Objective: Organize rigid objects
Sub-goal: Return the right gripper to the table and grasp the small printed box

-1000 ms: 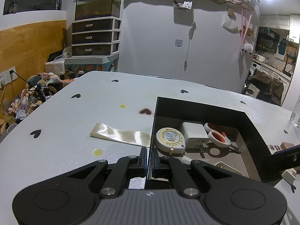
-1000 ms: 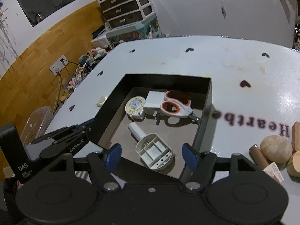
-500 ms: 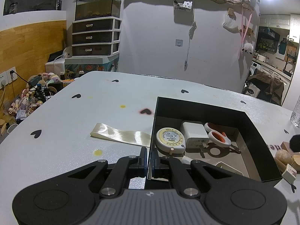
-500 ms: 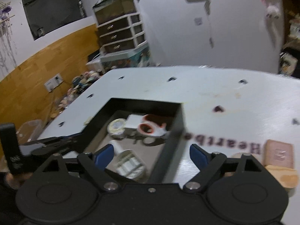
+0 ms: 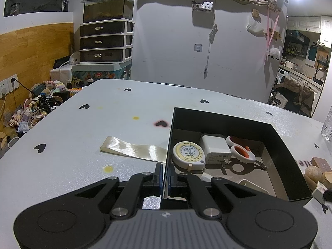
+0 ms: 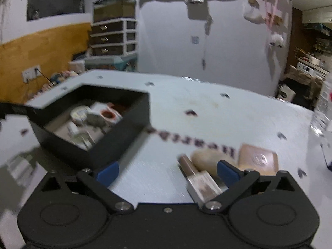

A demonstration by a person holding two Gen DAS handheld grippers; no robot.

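A black box [image 5: 286, 145] [image 6: 128, 128] sits on the white table and holds a tape measure [image 5: 187, 152], a white charger [image 5: 215, 148], orange-handled scissors [image 5: 241, 152] and a white plug part. My left gripper [image 5: 165, 175] is shut on the box's near-left wall. My right gripper [image 6: 167, 170] is open and empty, low over the table right of the box. In front of it lie a brown tube with a label [image 6: 197, 176], a wooden ball [image 6: 205, 161] and a tan block [image 6: 258, 158]. The right view is blurred.
A cream ribbon strip [image 5: 134, 148] lies on the table left of the box. A clear bottle [image 6: 323, 114] stands at the table's right edge. The table [image 5: 83, 145] has black heart marks and yellow stains. Drawers and clutter stand beyond its far left side.
My right gripper has swung away from over the box to the right and now faces the wooden pieces. The left gripper and the box have not moved.
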